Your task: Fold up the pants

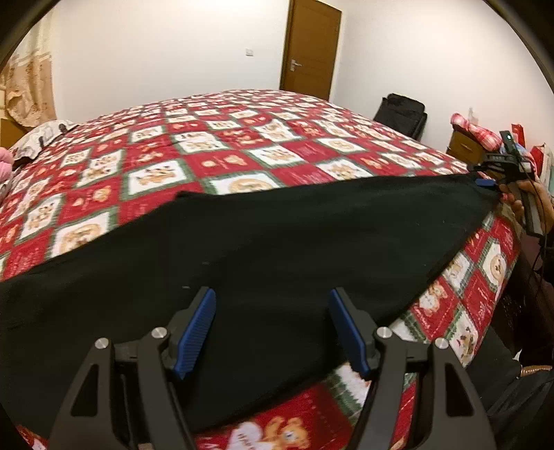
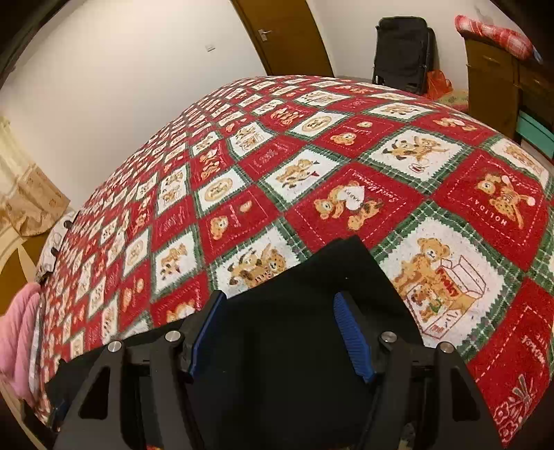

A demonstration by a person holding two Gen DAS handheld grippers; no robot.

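Blue pads (image 1: pixel 195 334) of the left gripper (image 1: pixel 272 330) stand wide apart at the bottom of the left wrist view, and between them only black cloth is seen, so this gripper is open and holds nothing. It hovers over the near edge of the black pants (image 1: pixel 242 249), which lie flat along the near side of the bed. The bed carries a quilt (image 1: pixel 242 138) with red and white squares, green borders and small bears.

From the pants toward the right, the far corner of the cloth reaches the right gripper (image 1: pixel 486 182), held by a hand (image 1: pixel 533 200) at the edge of the bed. In that view its blue tip touches the corner of the pants. In the right wrist view the right gripper (image 2: pixel 278 332) has its fingers (image 2: pixel 353 341) spread well apart, with the black pants (image 2: pixel 294 311) lying between and below them; the fingers do not press the cloth, so this gripper is also open. The end of the pants makes a narrow tongue that points onto the quilt (image 2: pixel 311 155).

Beyond the pants, behind the bed, there is a brown door (image 1: pixel 310 48) in a white wall. To the right of the pants stands a wooden cabinet (image 2: pixel 491 76) with a red checked bundle (image 2: pixel 491 33) on top, and a black bag (image 2: pixel 403 52) stands beside it. To the left of the pants a pink cloth (image 2: pixel 17 332) lies at the side of the bed.
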